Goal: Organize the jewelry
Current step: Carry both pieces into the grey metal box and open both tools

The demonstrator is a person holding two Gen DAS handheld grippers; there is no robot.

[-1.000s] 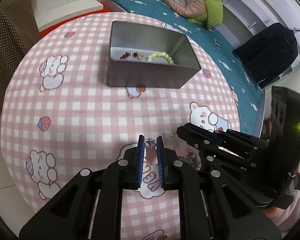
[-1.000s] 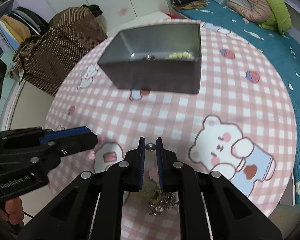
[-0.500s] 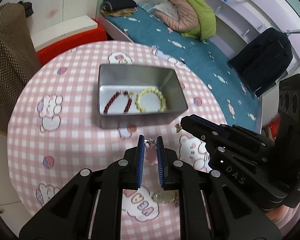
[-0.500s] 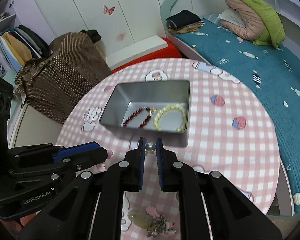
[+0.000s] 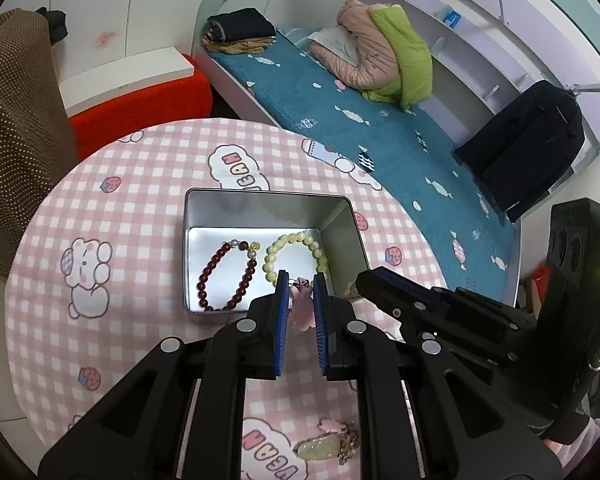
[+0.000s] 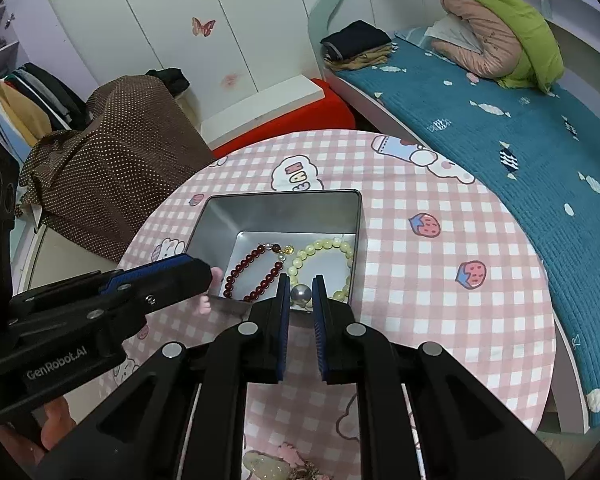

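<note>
The left claw [image 5: 300, 294] is clamped on a pink charm [image 5: 302, 307], which sits between its blue pads near the tips, a small metal clasp showing at the charm's top. The right claw [image 6: 301, 292] is clamped on a silver bead [image 6: 301, 294], held right at the tips of its pads. Both claws hang side by side over the near edge of an open metal tin [image 5: 204, 216] that stands on the round desk [image 5: 132, 208] with its pink checked cloth. In the left wrist view the right claw's tip lies just right of the tin's near right corner; in the right wrist view the left claw's tip lies at the tin's near left side, with the pink charm peeking out below it.

Inside the tin, flat on its floor, lie a dark red bead bracelet [image 5: 228, 276] on the left and a pale yellow bead bracelet [image 5: 294, 254] on the right, just beside each other. On the desk nearer the person, well apart from the tin, rests a small heap of loose jewelry [image 5: 332, 442]: a pale green stone, a pink piece and a tangle of chain.
</note>
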